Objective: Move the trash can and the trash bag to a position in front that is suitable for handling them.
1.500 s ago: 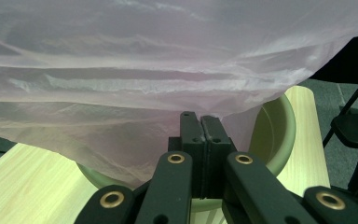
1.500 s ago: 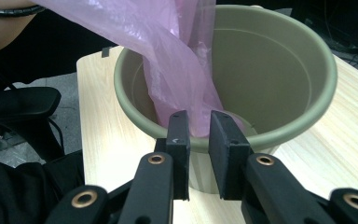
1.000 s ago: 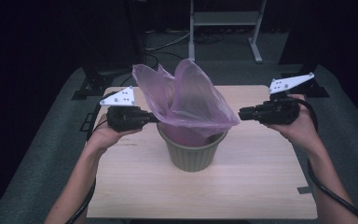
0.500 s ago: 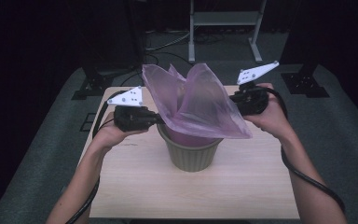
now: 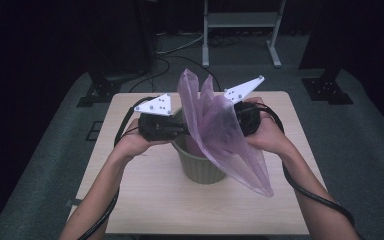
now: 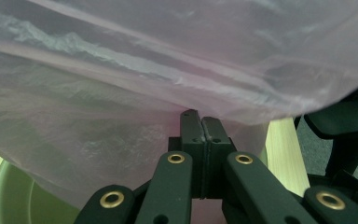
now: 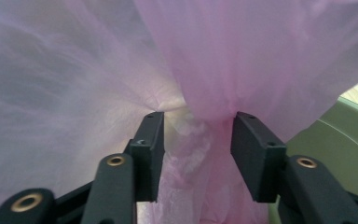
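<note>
Lining a bin (image 5: 200,165) with a thin pink bag (image 5: 220,135). The olive-green bin stands upright near the middle of the worktop (image 5: 145,200), between the two forearms, so either hand can reach its rim without stretching.

Left gripper (image 5: 177,131): jaws pressed fully together, a fold of the film pinched between them just at the bin's near-left rim. In the left gripper view the closed jaws sit under a sagging sheet of the bag (image 6: 168,84), with the bin's pale rim (image 6: 9,196) low at the left. Judged purpose: this hand anchors one edge of the bag's mouth at the rim while the other hand works.

Right gripper (image 5: 240,120): close against the far-right side of the bag, above the rim. Its jaws have just been opening and now stand apart, a gathered twist of film (image 7: 205,140) between them; the right pad looks to brush it, the left stands clear, so no real pinch. Likely a release, to take a fresh hold farther round the mouth (a guess from the slack, not certain).

The bag is only partly in: its bottom sits inside the bin, its top stands up in loose peaks above the grippers, and one long flap hangs over the near-right rim down toward the worktop. Mouth not yet folded over the rim all round.

Risk: film this light may slip back in once let go.
</note>
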A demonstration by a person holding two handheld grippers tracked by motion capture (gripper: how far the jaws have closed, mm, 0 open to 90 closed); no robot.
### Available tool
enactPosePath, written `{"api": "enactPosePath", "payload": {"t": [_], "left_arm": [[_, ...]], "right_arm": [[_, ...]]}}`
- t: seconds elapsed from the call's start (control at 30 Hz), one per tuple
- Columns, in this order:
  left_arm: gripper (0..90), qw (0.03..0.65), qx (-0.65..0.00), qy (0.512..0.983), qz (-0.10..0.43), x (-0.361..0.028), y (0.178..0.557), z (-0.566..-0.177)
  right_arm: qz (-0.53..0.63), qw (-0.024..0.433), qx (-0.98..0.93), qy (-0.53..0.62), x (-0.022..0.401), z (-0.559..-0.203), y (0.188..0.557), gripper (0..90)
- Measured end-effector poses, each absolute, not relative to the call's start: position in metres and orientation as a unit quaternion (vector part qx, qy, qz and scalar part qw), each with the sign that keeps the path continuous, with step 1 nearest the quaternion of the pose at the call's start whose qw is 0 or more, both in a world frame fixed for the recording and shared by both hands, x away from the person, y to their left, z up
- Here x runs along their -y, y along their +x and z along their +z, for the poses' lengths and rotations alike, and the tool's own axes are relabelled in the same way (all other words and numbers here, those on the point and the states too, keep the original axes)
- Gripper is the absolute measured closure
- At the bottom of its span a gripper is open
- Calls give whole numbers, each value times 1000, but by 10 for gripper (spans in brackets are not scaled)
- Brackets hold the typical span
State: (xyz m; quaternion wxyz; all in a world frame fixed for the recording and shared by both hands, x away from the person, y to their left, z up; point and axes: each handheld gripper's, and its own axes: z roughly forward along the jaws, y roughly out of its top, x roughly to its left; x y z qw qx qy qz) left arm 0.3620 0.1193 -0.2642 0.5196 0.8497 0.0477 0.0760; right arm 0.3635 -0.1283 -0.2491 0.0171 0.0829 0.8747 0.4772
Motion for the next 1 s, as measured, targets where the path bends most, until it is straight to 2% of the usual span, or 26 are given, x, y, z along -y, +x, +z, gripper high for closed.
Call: {"api": "enactPosePath", "payload": {"t": [0.07, 0.2, 0.3, 0.43, 0.63, 1.0], "left_arm": [[900, 519, -44, 850, 75, -117, 362, -264], [900, 514, -40, 854, 73, -113, 361, -266], [900, 513, -42, 854, 74, -112, 361, -266], [900, 509, -47, 856, 79, -114, 361, -264], [900, 511, -58, 853, 89, -120, 361, -261], [900, 517, -84, 845, 105, -147, 360, -256]], "right_arm": [[477, 17, -875, 83, 126, -249, 363, 596], [471, 25, -876, 97, 126, -251, 362, 724], [467, 27, -878, 107, 129, -253, 362, 763], [466, 29, -877, 114, 135, -252, 362, 876], [467, 40, -874, 130, 145, -249, 361, 891], [480, 60, -855, 189, 189, -245, 362, 893]]}}
